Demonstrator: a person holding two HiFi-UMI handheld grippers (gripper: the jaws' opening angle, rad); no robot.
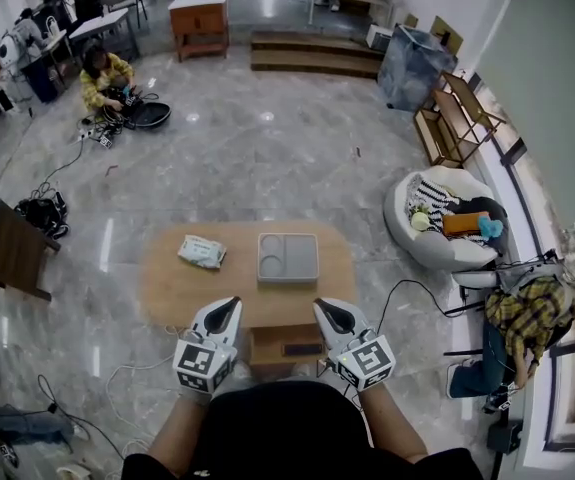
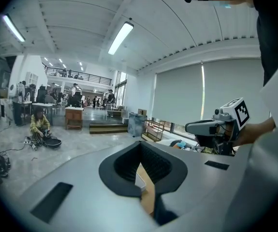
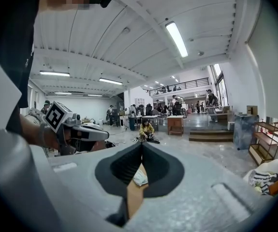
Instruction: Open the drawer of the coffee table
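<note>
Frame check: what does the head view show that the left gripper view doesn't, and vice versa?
Head view only: the whole top of the coffee table, with the grey tray and white packet, and the drawer at its near edge. Left gripper view only: ceiling strip lights and window blinds. Both: the left gripper and right gripper, each shut and empty, a sliver of table, the seated person in yellow and the wooden cabinet.

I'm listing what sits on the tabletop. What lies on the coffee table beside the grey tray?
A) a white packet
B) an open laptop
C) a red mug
A: the head view shows a white packet lying on the coffee table, left of the grey tray and apart from it.
</note>
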